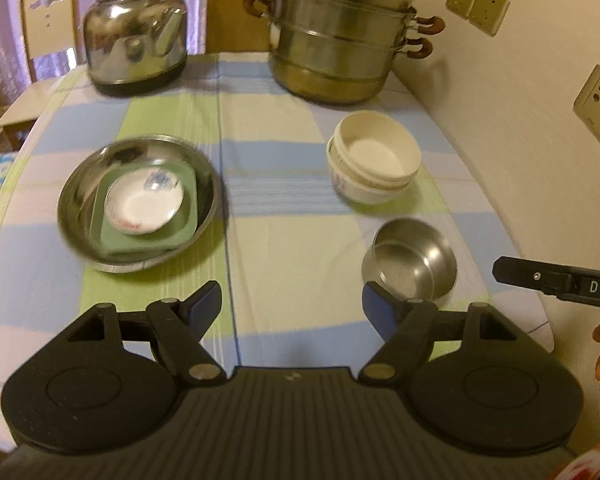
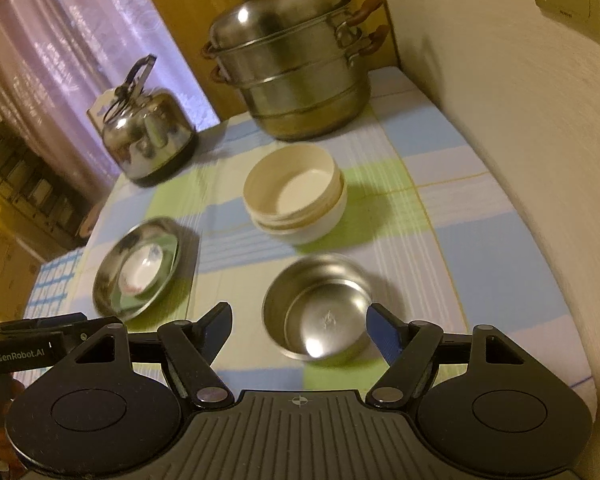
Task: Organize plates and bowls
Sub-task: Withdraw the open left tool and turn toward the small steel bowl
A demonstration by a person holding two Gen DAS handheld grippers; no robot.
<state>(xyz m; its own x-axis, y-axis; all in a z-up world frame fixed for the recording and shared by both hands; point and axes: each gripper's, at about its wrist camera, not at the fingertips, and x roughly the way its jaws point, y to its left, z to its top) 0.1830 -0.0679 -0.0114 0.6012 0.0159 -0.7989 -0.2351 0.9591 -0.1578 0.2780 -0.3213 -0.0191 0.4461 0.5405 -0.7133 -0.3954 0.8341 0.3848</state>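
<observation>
Both grippers, left [image 1: 292, 306] and right [image 2: 299, 326], hang wide open and empty above a checked tablecloth [image 1: 284, 240]. Small steel bowl [image 2: 318, 308] sits just ahead at twelve o'clock; stacked white bowls [image 2: 296, 192] beyond; nested plates in a steel dish [image 1: 140, 204] at ten o'clock.

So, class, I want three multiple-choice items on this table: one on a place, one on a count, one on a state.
1. Where is the green dish?
A in the steel plate
B on the kettle
C under the steamer
2. How many cream bowls are stacked?
A one
B two
C five
3. The steel bowl is:
A upside down
B full of rice
C upright, empty

Answers: 1 A, the dish lies inside the plate's rim. 2 B, two rims show nested. 3 C, its bare bottom shines.
</observation>
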